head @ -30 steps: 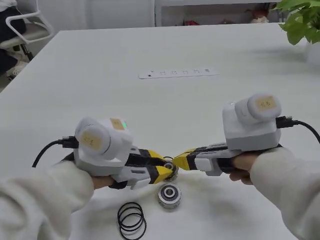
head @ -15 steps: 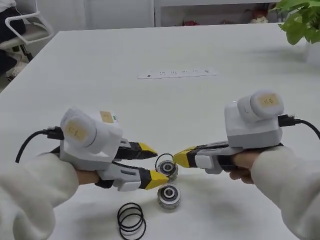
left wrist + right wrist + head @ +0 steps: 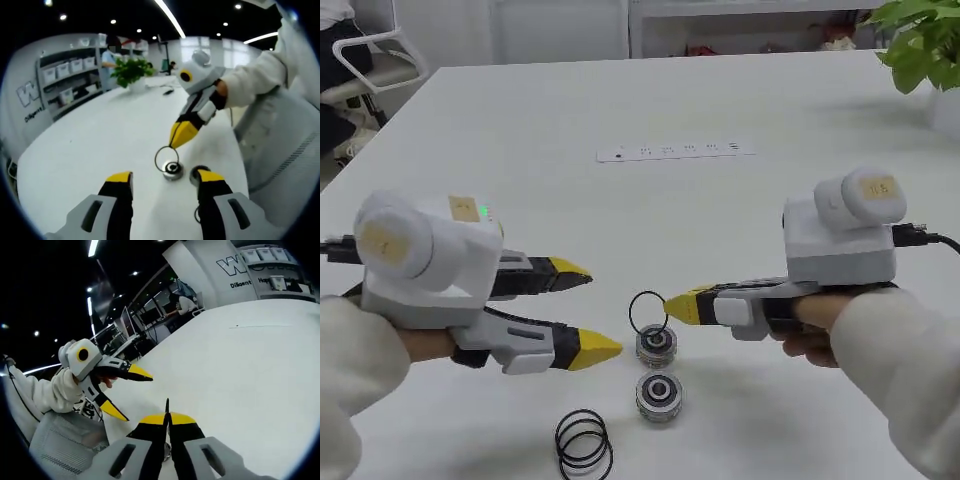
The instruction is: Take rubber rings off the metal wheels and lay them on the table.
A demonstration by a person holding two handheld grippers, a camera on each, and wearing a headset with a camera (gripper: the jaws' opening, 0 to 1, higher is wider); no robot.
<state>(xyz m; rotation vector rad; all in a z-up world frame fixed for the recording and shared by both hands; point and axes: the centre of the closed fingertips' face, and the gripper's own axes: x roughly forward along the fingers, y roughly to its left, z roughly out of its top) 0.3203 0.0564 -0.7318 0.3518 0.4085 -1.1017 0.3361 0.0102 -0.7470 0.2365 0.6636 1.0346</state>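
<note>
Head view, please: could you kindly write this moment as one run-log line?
right gripper: shut on rubber ring at wheel | left gripper: open | loose rings: on table

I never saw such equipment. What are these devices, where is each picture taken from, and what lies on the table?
This is no robot: a person holds two hand tools, each a gripper with two yellow-tipped jaws. The wide picture comes from a camera on the person's head; the two round ones, from cameras on the grippers. The left gripper is open and holds nothing. The right gripper is shut on a black rubber ring, close to one metal wheel on the table. A second wheel and loose rings lie near.
</note>
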